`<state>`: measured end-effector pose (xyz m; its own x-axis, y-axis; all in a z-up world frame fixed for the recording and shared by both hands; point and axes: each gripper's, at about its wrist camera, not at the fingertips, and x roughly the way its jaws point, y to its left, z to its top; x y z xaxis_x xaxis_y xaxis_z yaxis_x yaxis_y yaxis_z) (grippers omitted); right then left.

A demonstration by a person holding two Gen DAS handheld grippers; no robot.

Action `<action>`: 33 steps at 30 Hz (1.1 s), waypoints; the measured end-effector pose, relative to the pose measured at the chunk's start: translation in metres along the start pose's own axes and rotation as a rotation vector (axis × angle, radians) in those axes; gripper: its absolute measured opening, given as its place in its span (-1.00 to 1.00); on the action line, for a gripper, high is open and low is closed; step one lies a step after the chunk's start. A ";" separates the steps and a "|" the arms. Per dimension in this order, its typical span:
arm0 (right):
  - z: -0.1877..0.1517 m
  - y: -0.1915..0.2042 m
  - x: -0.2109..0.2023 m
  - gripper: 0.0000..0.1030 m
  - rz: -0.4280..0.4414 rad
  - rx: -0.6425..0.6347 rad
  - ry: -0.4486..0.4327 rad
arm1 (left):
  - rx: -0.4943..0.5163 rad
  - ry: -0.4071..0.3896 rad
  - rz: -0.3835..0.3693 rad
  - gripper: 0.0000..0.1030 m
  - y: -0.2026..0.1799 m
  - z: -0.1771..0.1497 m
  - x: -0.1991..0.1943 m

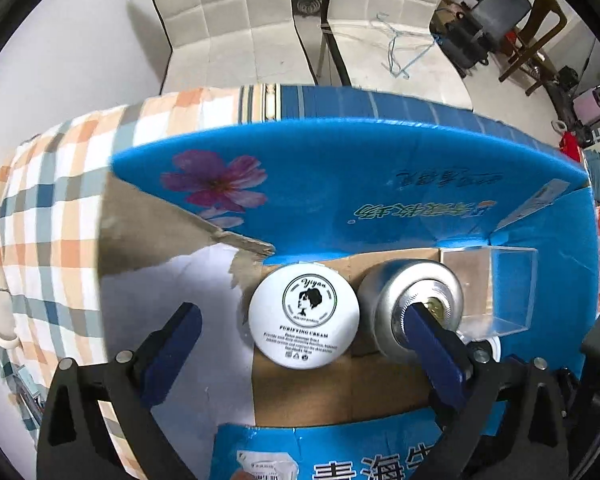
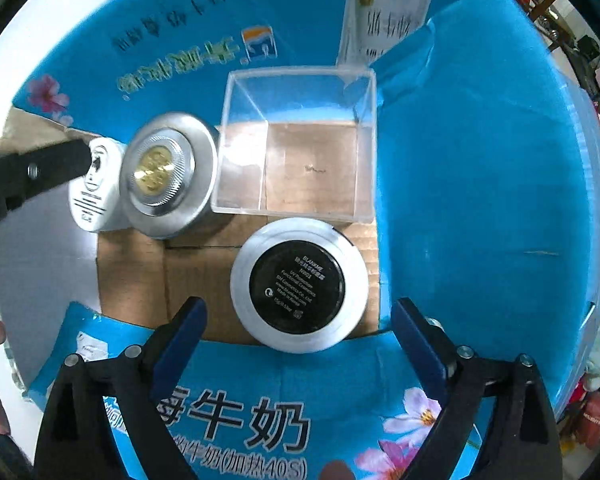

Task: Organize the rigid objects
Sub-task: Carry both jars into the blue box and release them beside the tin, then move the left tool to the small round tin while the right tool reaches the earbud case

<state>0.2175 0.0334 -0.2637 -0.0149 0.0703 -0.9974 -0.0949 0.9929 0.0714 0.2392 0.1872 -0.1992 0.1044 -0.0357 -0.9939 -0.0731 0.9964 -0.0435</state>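
Cardboard box (image 2: 480,200), glossy blue, holds round white cream jar (image 1: 303,316), ribbed silver puck (image 2: 168,174), clear square case (image 2: 296,144), black-labelled compact (image 2: 298,286); left gripper (image 1: 304,334) and right gripper (image 2: 296,330) both released.

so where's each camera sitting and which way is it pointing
Left wrist: on the left claw, looking down into the blue carton at the white cream jar; both its fingers show.
Right wrist: on the right claw, looking down at the black-labelled jar; a hand edge shows left.
Shared: silver tin, clear box, cream jar.
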 end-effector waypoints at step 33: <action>-0.134 0.000 -0.218 0.85 0.085 -0.160 -0.333 | -0.071 -0.256 -0.014 1.00 -0.017 -0.117 -0.171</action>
<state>0.0869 0.0047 -0.0453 0.2921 0.2055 -0.9341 -0.2623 0.9564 0.1283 0.1066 0.1677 -0.0399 0.3528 -0.0199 -0.9355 -0.1385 0.9876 -0.0732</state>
